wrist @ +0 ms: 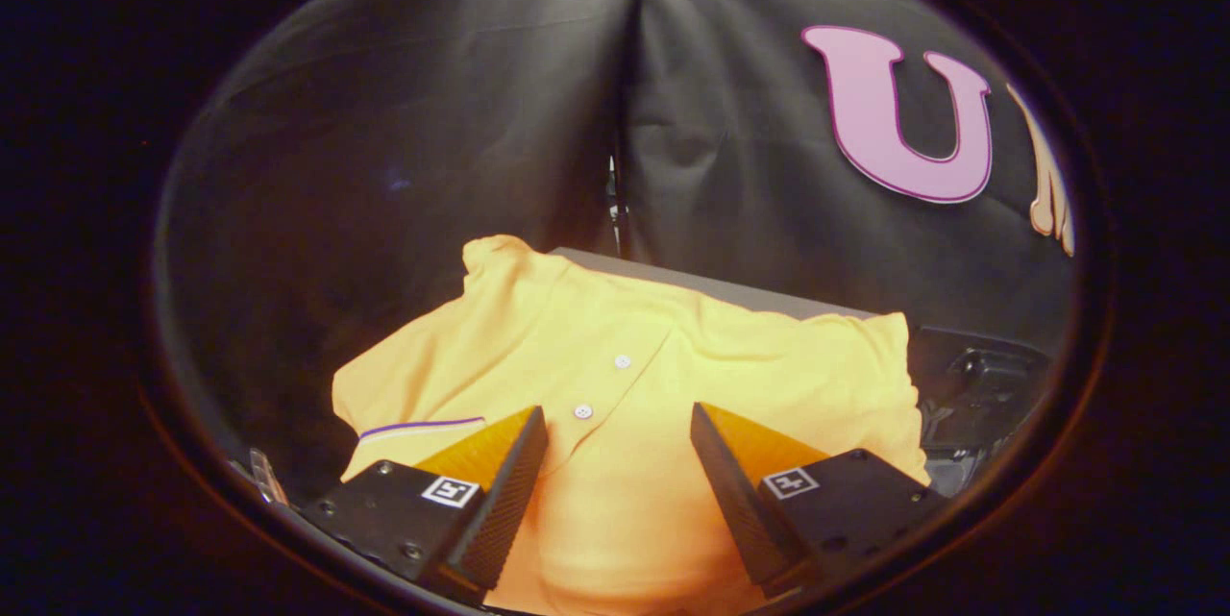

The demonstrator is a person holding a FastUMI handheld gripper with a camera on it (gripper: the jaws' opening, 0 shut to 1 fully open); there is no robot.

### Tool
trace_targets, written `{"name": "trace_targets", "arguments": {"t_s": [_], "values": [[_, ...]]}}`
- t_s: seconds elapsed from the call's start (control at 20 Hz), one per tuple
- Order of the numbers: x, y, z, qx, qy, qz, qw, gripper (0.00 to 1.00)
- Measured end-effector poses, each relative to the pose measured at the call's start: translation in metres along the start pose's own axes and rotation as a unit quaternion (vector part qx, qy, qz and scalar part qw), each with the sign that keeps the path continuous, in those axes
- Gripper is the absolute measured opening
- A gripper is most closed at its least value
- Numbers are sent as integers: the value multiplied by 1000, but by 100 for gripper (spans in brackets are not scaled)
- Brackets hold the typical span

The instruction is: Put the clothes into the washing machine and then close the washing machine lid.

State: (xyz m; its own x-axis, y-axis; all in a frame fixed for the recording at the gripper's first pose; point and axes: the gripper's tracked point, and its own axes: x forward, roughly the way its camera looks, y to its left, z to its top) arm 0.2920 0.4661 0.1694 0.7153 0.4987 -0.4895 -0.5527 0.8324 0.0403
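**Tool spread over the yellow shirt**

The shirt (pixel 634 376) is a yellow polo lying spread out on a grey table (pixel 711 287), front side up. Two white buttons (pixel 623 361) run down its placket, which falls in the gap between the fingers. One sleeve, trimmed with a purple and white stripe (pixel 423 427), lies beside the left finger. The collar end points away toward the far edge of the table, and the body of the shirt runs back under the tool.

The tool (pixel 619 429) sits above the shirt with its fingers (pixel 495 472) well apart. Nothing is between them but the cloth below, and whether the tips touch the fabric cannot be told. Each finger carries a small square marker on its black mount.

Beyond the right edge of the shirt stands a dark piece of hardware (pixel 975 381); what it is cannot be made out. Beside the left finger a small striped object (pixel 261 472) shows, too small to identify. Black cloth (pixel 432 116) hangs behind the table, with a vertical seam where two panels meet.
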Motion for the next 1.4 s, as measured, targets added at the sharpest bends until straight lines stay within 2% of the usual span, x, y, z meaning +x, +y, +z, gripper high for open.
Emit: {"name": "trace_targets", "arguments": {"t_s": [0.1,0.2,0.3,0.35,0.5,0.65,0.95,1.15,1.25,1.4], "values": [[-1,7,2,4,-2,16,1000,77],[0,18,2,7,-6,37,999,42],[1,21,1,11,-16,38,999,9],[-1,21,0,10,-15,40,999,4],[-6,16,4,12,-24,31,999,1],[-11,10,18,-1,-41,-3,999,0],[-35,-13,52,9,-78,-110,991,0],[-61,-57,78,3,-92,-234,968,0],[-75,-88,69,-6,-81,-298,951,0],[-88,-137,48,14,-79,-344,936,0]]}}
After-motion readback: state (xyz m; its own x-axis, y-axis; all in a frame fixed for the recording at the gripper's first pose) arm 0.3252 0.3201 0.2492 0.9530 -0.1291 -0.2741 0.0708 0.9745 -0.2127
